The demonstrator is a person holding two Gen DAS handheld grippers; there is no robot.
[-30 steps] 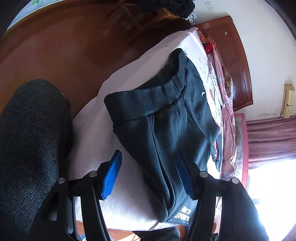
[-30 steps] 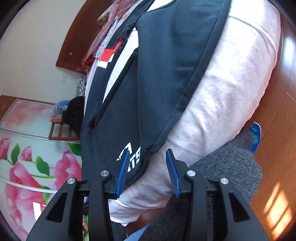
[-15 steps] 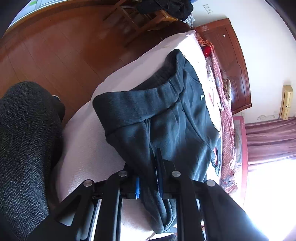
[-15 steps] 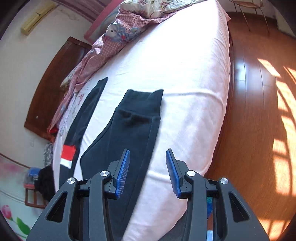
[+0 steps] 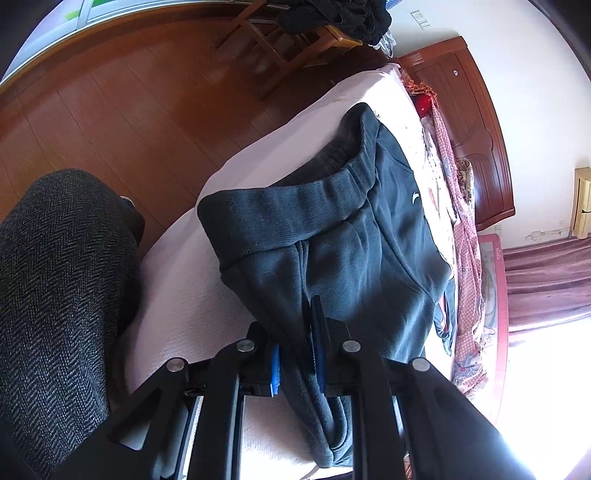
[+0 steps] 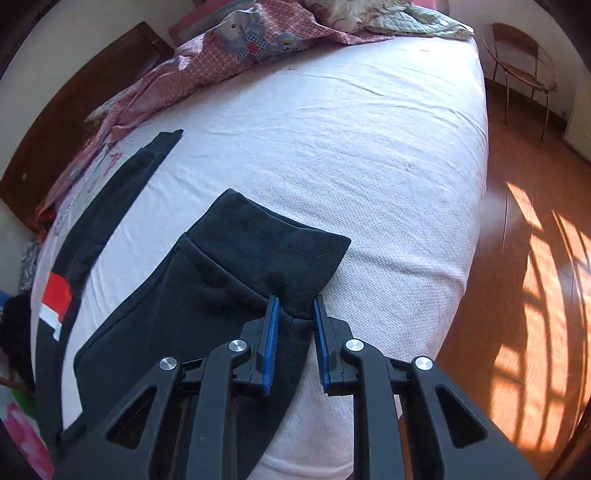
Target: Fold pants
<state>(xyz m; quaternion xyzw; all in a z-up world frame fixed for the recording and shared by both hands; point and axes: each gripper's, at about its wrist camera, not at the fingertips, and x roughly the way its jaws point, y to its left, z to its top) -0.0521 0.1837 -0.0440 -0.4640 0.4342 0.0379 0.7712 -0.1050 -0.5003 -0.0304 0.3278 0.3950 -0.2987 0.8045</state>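
Dark navy sweatpants (image 5: 343, 236) lie on a white bed (image 5: 184, 295), waistband toward the far end, a small white logo on the hip. My left gripper (image 5: 301, 332) is shut on the near edge of the pants below the waistband. In the right wrist view the leg cuff (image 6: 266, 251) of the pants rests on the bed (image 6: 369, 147). My right gripper (image 6: 293, 314) is shut on the cuff's near corner, and the fabric bunches between the blue pads (image 6: 271, 325).
A second dark garment with a red and white patch (image 6: 55, 295) lies to the left on the bed. Pink bedding (image 6: 221, 55) is heaped at the far side. Wooden floor (image 6: 535, 295) lies to the right, a metal chair (image 6: 524, 62) beyond. A wooden chair with clothes (image 5: 314, 33) stands past the bed.
My right gripper moved forward to the leg cuff and closed on it. My left gripper stayed shut on the pants' edge and lifted it slightly.
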